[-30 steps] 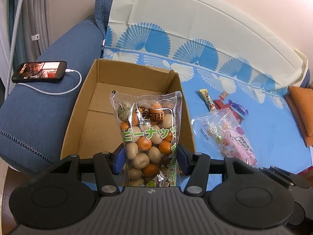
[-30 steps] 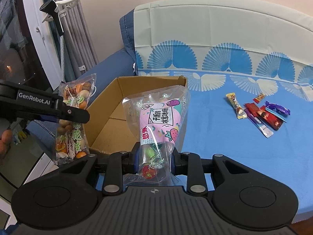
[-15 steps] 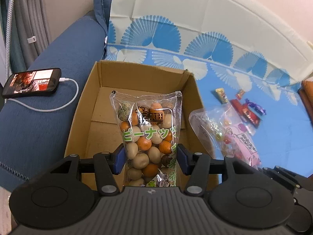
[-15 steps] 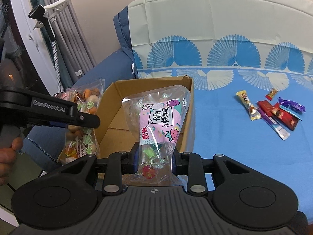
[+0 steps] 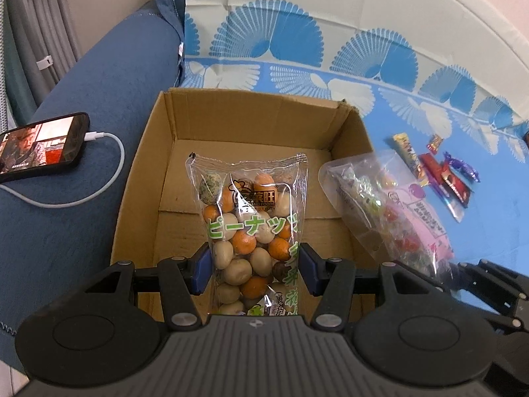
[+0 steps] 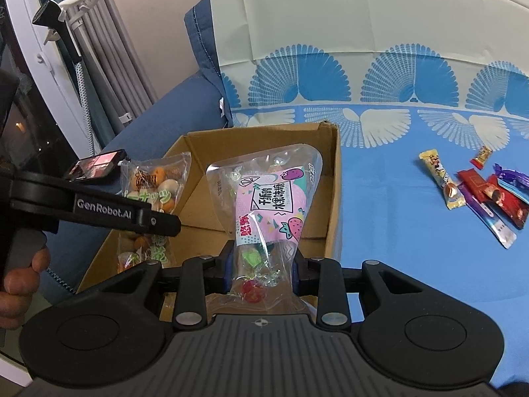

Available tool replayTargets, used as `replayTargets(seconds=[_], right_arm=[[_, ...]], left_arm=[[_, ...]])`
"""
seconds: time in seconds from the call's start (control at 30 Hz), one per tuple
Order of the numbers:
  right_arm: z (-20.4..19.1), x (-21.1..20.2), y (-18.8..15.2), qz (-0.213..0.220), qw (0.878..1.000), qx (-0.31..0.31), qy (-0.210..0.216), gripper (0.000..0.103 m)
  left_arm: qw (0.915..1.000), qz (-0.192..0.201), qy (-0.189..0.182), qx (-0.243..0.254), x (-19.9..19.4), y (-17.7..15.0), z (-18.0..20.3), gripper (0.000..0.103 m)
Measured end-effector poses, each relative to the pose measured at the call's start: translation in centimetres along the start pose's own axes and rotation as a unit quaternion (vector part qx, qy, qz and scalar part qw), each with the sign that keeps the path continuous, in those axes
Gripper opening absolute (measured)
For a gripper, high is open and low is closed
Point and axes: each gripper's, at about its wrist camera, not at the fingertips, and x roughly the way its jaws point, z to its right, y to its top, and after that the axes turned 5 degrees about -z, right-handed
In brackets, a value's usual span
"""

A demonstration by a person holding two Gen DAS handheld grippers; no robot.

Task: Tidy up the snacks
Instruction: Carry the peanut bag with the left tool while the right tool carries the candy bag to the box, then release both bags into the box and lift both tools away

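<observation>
My left gripper is shut on a clear bag of coated peanuts and holds it upright over the open cardboard box. My right gripper is shut on a clear bag of fruit candies with a pink label, held over the box's right side. The candy bag also shows in the left wrist view, and the peanut bag in the right wrist view. The box holds nothing that I can see.
Several small wrapped snacks lie on the blue patterned cover right of the box. A phone on a white cable rests on the blue sofa arm to the left. Curtains hang at the far left.
Both grippers have moved forward and leftward with their bags, so both bags now hang over the box. Neither grip has changed.
</observation>
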Motion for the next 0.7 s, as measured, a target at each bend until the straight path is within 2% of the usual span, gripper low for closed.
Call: replayTargets(seconds=[0.47, 0.57, 0.6, 0.63, 0.67, 0.7], right_arm=[[-0.1, 3.3, 0.9, -0.019, 1.000, -0.005, -0.006, 0.035], [-0.1, 4.0, 1.1, -0.025, 1.000, -0.004, -0.005, 0.039], [-0.1, 4.3, 1.2, -0.029, 1.000, -0.005, -0.004, 0.046], [-0.1, 4.4, 1.4, -0.032, 0.999, -0.001, -0.010, 0.056], [-0.1, 4.4, 1.5, -0.032, 0.999, 0.004, -0.017, 0.067], [-0.1, 4.3, 1.7, -0.030, 0.999, 0.008, -0.025, 0.088]], left_arm=[[0.9997, -0.021, 0.011, 0.002, 3.2, 0.8, -1.2, 0.060], [0.9994, -0.032, 0.014, 0.000, 3.9, 0.9, -1.3, 0.061], [0.9992, -0.038, 0.013, 0.000, 4.2, 0.9, -1.3, 0.065], [0.9989, -0.047, 0.011, -0.001, 4.4, 1.1, -1.4, 0.079], [0.9985, -0.053, 0.012, -0.005, 4.5, 1.2, -1.5, 0.087], [0.9984, -0.052, 0.019, -0.010, 4.3, 1.2, -1.6, 0.100]])
